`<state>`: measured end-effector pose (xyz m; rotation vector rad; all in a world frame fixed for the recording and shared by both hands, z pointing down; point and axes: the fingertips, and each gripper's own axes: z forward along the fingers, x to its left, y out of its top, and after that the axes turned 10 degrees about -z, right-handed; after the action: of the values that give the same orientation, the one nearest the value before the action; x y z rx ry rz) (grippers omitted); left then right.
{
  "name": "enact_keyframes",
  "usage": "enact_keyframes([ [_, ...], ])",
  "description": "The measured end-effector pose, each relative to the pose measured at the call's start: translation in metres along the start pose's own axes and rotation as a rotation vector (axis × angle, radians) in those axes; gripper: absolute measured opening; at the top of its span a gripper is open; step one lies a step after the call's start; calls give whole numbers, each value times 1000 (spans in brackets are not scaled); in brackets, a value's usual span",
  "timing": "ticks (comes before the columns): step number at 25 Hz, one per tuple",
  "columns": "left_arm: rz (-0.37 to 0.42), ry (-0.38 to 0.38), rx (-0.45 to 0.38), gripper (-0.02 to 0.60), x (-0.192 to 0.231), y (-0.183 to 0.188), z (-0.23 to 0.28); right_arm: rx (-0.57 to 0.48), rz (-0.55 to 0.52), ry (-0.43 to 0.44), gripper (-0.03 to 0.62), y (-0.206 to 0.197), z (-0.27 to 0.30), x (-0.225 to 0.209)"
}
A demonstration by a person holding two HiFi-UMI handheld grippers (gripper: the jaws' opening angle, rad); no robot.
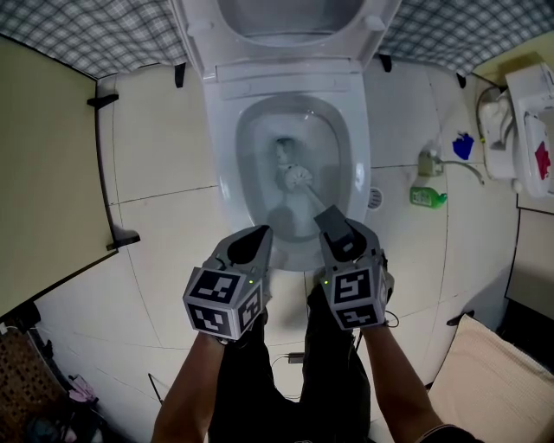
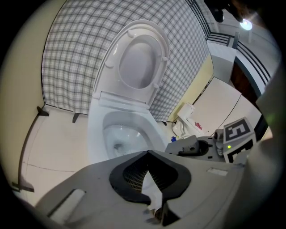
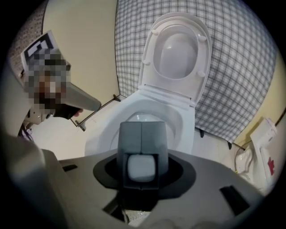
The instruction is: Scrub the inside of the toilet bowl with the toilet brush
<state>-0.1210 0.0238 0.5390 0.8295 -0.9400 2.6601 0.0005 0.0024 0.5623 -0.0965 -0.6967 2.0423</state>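
The white toilet bowl (image 1: 346, 130) stands open ahead of me, seat and lid (image 1: 290, 26) raised. The toilet brush's white bristle head (image 1: 296, 178) sits low inside the bowl near the drain hole. Its handle slants back to my right gripper (image 1: 331, 221), which is shut on it just over the bowl's near rim. In the right gripper view the handle's pale end (image 3: 141, 167) shows between the grey fingers (image 3: 129, 138). My left gripper (image 1: 256, 239) hangs beside it over the front rim, jaws together, nothing held. The bowl (image 2: 120, 134) lies beyond its tips (image 2: 147, 154).
A green bottle (image 1: 427, 196), a wall valve with hose (image 1: 430, 163) and a floor drain (image 1: 375, 198) lie right of the toilet. A white unit (image 1: 528, 130) stands at the far right. A beige panel (image 1: 43, 173) borders the left; checked wall (image 1: 78, 35) behind.
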Motion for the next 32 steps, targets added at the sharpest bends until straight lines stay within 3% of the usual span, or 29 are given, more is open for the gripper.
enact_keyframes([
  [6,-6,-11,-1,11,-5,-1,2,44,-86,43,179,-9,-2,21],
  [19,-15,2,-12,11,5,0,-3,141,-211,65,181,15,88,5],
  [28,-19,-11,-18,11,-3,2,0,117,-264,97,179,-6,22,28],
  [32,-16,0,-22,11,-1,6,-5,130,-253,98,181,-11,28,27],
])
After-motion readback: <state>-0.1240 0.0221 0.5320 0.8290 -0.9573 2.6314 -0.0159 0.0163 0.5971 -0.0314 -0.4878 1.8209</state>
